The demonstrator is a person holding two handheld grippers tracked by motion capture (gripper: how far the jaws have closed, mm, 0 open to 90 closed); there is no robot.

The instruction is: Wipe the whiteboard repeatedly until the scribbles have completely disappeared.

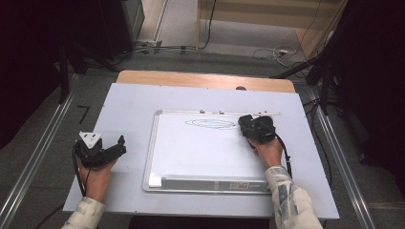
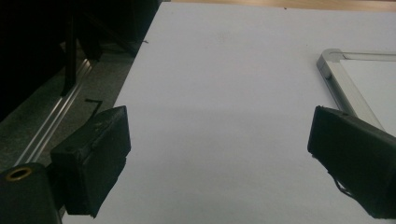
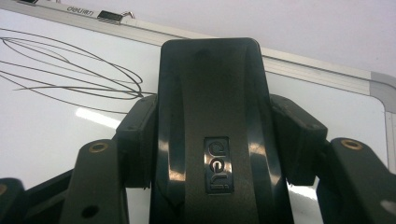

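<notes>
A whiteboard (image 1: 200, 152) with a silver frame lies flat on the table, with a scribble of dark oval lines (image 1: 210, 123) near its top edge. My right gripper (image 1: 248, 125) is shut on a black whiteboard eraser (image 3: 212, 135), which rests on the board just right of the scribble (image 3: 70, 70). My left gripper (image 1: 119, 143) stands open over the white table cover left of the board, with nothing between its fingers (image 2: 98, 154). The board's frame corner (image 2: 334, 60) appears at the right of the left gripper view.
A white sheet (image 1: 129, 109) covers the wooden table (image 1: 191, 78). A pen tray (image 1: 210, 182) runs along the board's near edge. Metal rails (image 1: 38, 157) flank the table on the floor, with cables (image 1: 282, 51) and dark stands beyond.
</notes>
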